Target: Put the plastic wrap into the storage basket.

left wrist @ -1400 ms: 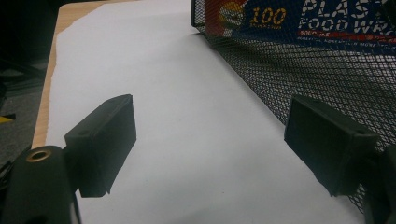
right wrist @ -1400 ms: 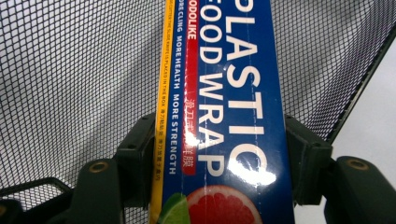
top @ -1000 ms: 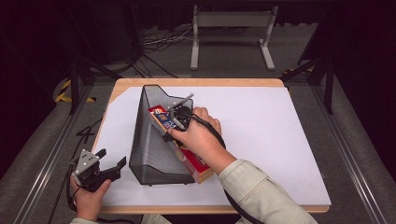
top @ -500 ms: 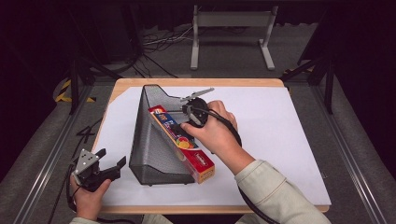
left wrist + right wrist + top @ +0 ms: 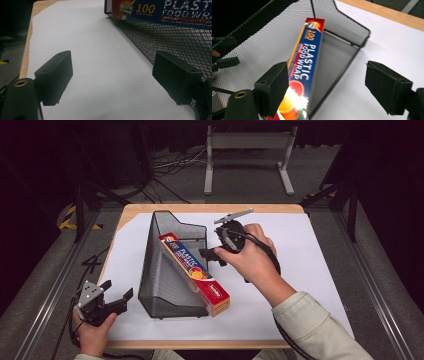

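My right gripper [image 5: 212, 254] hangs wide open just beside the wrap box [image 5: 195, 271], holding nothing. Box lies slanted inside the mesh file holder [image 5: 165, 285]. Left gripper [image 5: 117, 298] wide open near table edge [image 5: 200, 208].

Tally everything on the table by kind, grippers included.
Mesh file holder: 1
Plastic wrap box: 1
White sheet: 1
Grippers: 2, left gripper and right gripper, both open
Total: 5
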A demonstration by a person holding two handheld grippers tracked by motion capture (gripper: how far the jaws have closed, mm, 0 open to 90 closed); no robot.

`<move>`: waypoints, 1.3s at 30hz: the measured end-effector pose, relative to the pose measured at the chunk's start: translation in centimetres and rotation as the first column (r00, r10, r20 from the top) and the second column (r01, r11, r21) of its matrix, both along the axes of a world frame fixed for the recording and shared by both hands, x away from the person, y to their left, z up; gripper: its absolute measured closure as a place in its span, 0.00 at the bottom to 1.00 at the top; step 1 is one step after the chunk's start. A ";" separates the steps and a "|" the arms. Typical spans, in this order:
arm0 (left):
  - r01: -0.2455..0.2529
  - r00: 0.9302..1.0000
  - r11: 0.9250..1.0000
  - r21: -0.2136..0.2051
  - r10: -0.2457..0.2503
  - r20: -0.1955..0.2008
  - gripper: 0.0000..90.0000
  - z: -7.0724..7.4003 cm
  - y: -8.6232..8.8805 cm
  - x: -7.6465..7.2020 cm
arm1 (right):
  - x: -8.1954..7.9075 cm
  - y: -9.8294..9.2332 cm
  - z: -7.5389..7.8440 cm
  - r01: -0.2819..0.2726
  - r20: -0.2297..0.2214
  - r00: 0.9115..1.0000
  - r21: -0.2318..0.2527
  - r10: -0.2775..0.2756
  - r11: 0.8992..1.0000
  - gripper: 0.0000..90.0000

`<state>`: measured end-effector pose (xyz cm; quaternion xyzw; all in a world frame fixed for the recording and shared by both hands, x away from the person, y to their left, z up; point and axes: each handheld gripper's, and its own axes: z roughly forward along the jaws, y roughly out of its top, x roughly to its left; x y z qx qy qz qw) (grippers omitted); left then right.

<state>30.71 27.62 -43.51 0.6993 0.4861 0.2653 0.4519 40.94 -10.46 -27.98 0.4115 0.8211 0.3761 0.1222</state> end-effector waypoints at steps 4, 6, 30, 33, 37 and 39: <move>-0.001 1.000 1.000 0.001 0.001 -0.001 0.19 0.0 0.0 0.0 | -0.2 -2.4 0.3 0.021 0.004 1.000 0.002 -0.021 1.000 0.22; -0.003 1.000 1.000 0.004 0.003 -0.001 0.19 0.0 0.0 0.0 | -0.3 -3.5 0.4 0.037 0.007 0.999 0.004 -0.037 0.999 0.22; -0.009 1.000 1.000 0.003 0.009 -0.002 0.19 0.0 0.1 -0.1 | -0.8 -13.6 0.2 0.095 0.022 0.995 0.026 -0.096 0.995 0.19; -0.008 1.000 1.000 0.008 0.008 -0.004 0.19 0.0 0.0 -0.1 | -1.0 -15.0 0.2 0.097 0.031 0.995 0.014 -0.098 0.995 0.18; -0.007 1.000 1.000 0.010 0.007 -0.001 0.19 0.0 -0.1 -0.1 | -1.1 -16.1 -0.1 0.095 0.033 0.995 -0.003 -0.095 0.996 0.16; -0.004 1.000 1.000 0.013 0.004 -0.003 0.19 0.0 -0.1 -0.1 | -1.2 -16.8 -0.4 0.094 0.035 0.995 -0.003 -0.093 0.996 0.16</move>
